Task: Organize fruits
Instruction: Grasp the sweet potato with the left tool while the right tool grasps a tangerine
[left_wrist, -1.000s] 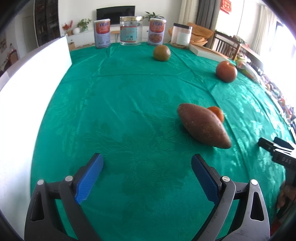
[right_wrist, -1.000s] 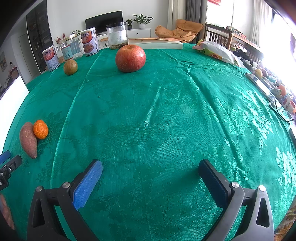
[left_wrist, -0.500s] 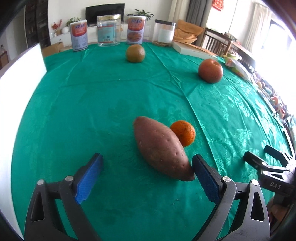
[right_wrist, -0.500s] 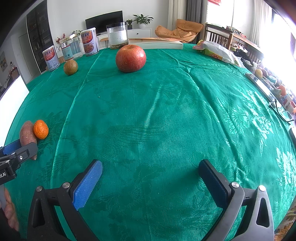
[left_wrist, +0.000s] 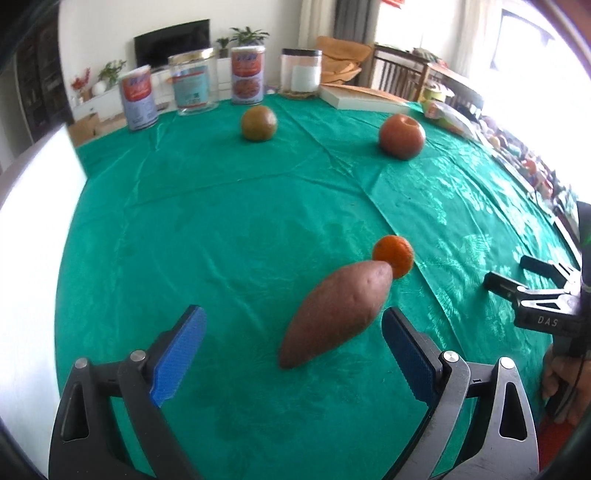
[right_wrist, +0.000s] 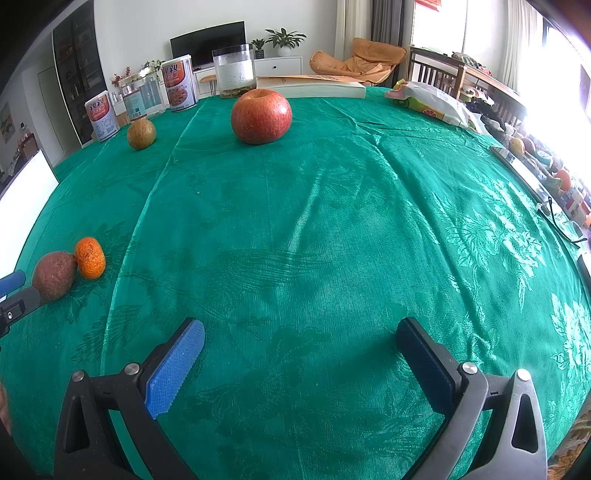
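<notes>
Left claw (left_wrist: 291, 354) advanced, sweet potato (left_wrist: 334, 317) between spread jaws | right claw (right_wrist: 301, 360) spread, empty | green tablecloth (right_wrist: 332, 221)

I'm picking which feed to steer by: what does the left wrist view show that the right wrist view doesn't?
Only the left wrist view shows the sweet potato full length, lying between the open left gripper fingers, its far tip at the tangerine.

Only the right wrist view shows the snack bag and the open right gripper over bare green tablecloth.

Both show the apple, brownish-green fruit, tins, jars and book.
</notes>
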